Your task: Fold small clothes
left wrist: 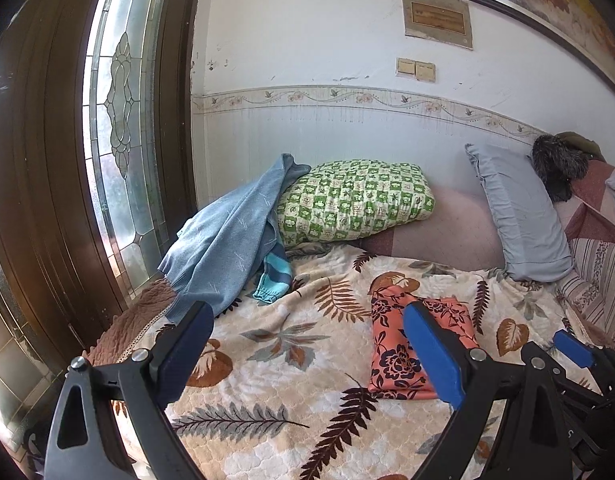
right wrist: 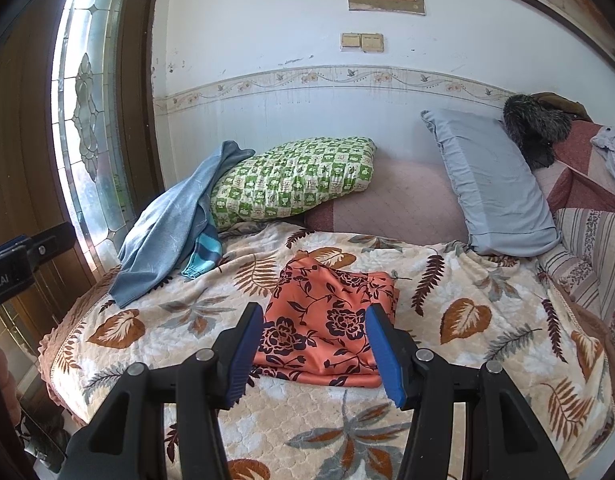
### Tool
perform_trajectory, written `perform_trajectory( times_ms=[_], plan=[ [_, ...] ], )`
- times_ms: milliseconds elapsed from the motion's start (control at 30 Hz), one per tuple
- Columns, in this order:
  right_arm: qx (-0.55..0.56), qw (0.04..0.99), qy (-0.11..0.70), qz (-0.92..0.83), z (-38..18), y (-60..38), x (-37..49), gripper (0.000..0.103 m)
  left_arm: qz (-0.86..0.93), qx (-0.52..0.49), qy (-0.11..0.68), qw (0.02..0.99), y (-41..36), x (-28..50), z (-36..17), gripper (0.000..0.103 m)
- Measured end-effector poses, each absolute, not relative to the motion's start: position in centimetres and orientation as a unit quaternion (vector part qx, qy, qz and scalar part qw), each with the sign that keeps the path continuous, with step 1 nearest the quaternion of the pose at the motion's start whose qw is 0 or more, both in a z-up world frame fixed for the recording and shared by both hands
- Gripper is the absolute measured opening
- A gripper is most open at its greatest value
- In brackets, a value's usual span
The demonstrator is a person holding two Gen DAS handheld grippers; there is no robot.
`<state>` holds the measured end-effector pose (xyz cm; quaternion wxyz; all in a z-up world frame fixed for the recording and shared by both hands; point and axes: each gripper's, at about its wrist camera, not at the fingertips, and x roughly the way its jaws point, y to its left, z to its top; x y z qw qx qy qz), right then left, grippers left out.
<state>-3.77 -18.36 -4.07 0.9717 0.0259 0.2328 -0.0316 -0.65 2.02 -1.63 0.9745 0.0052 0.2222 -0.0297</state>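
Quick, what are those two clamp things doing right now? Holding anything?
Left gripper: open, holding nothing.
Right gripper: open, empty, above the folded orange cloth.

both tongs (left wrist: 307, 354) (right wrist: 315, 354) apart, empty

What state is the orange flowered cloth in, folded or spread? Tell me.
Folded. The orange cloth lies on the leaf-print blanket as a compact rectangle, with stacked layers showing along its near edge. Neither gripper touches it.
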Motion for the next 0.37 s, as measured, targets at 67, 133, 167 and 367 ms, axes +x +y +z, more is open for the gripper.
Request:
perform_trajectory(
  times_ms=[67, 133, 167, 367],
  plan=[
    [0.023, 0.972, 0.233, -0.029, -4.2, -18.1, -3.6, 0.057, -0.035, 0.001, 0.219, 0.975, 2.1, -0.6, -1.5, 0.096],
    [0.022, 0.971, 0.235, -0.027, -4.3, -18.0, -3.3, 0.057, -0.038, -0.001, 0.219, 0.975, 2.1, -0.6, -1.4, 0.096],
    [0.022, 0.971, 0.236, -0.026, -4.4, -17.9, -3.2, 0.057, -0.040, -0.002, 0.219, 0.975, 2.2, -0.5, -1.4, 0.096],
    [0.026, 0.970, 0.242, -0.022, -5.0, -18.1, -2.0, 0.057, -0.045, -0.012, 0.218, 0.975, 2.3, 1.0, -1.9, 0.096]
  ],
)
